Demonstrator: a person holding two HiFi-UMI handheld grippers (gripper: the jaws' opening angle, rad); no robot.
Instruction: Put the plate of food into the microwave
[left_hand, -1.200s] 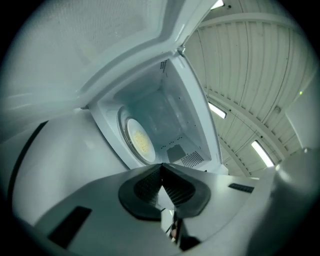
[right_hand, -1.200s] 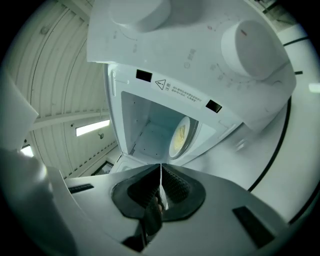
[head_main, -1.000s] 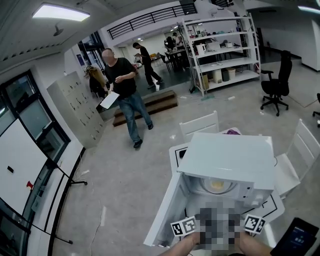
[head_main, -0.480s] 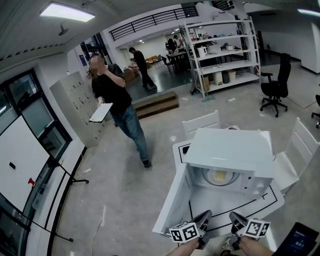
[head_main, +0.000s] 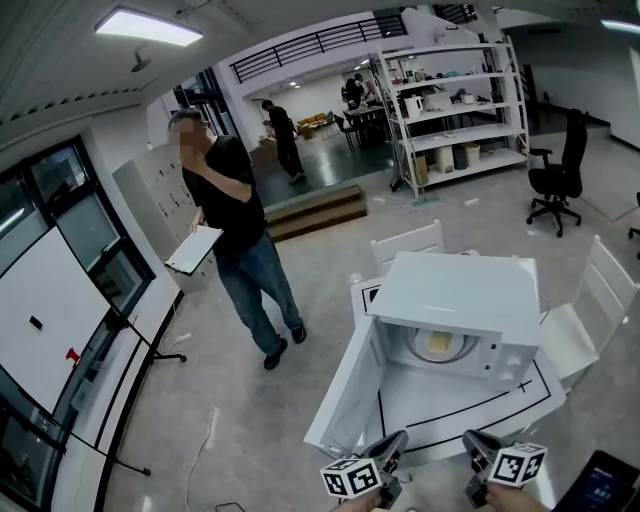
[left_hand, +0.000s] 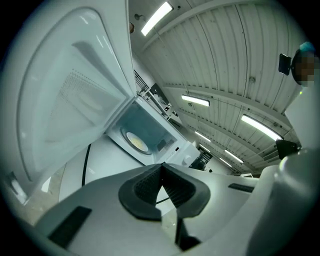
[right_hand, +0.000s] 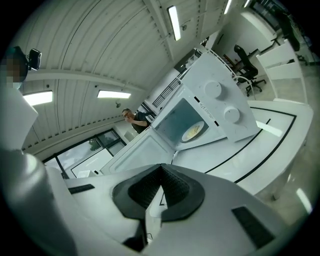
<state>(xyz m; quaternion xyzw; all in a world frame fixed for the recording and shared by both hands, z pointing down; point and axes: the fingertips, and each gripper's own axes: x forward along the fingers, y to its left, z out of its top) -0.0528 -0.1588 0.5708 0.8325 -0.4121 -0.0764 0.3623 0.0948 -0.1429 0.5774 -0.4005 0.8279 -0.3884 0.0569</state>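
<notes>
Plate of food (head_main: 437, 345) sits inside the microwave (head_main: 455, 300), in the middle of the cavity, right of centre in the head view. The food is pale yellow and we can't tell what it is. Placing looks done to us. The microwave door (head_main: 345, 395) hangs wide open toward the lower left, so we judge that shutting it is what's left. The microwave stands on a white table (head_main: 470, 415) with a black outline drawn on it, probably a placement guide.

Left gripper (left_hand: 161, 169): pads pressed together, nothing between them. Right gripper (right_hand: 160, 170): same, pads meeting, empty. Both are at the bottom edge of the head view, in front of the opening, well apart from the microwave and touching nothing. The left one is nearer the door's free edge, so we'd guess it's the handier one for pushing the door shut.

Further out: white chairs (head_main: 405, 245) stand round the table. A person (head_main: 225, 225) stands centre-left holding a sheet or board. Metal shelving (head_main: 450, 95) is at upper right and a black office chair (head_main: 553, 180) at far right.
</notes>
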